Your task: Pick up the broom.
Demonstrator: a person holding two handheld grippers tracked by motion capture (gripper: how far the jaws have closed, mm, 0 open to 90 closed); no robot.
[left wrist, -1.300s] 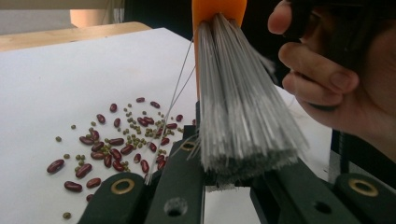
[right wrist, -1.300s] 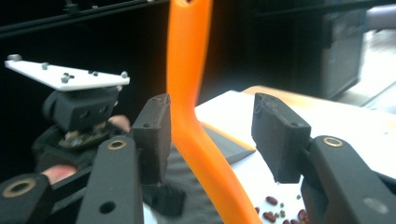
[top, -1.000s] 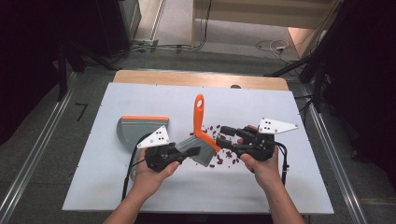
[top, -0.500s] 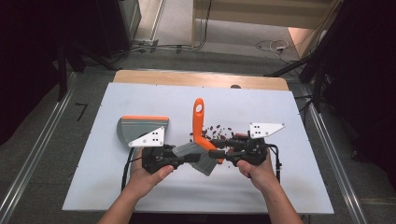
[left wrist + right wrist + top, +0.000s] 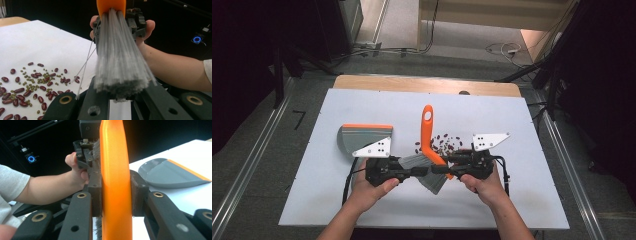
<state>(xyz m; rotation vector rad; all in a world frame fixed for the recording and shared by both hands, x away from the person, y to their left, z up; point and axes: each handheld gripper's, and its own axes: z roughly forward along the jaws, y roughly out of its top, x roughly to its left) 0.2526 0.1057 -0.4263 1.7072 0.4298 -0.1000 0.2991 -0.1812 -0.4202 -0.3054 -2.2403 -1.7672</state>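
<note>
Orange-handled hand brush with grey bristles is held at both ends: left gripper pinched on the bristles, right gripper just closed onto the handle. Scattered red and green beans lie beyond, nearer the right; grey dustpan with orange lip far left.

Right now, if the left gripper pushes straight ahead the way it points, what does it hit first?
The left gripper points across at the right gripper. It already clamps the brush by its bristles, so going on, it likely meets the right gripper's fingers on the orange handle.
</note>
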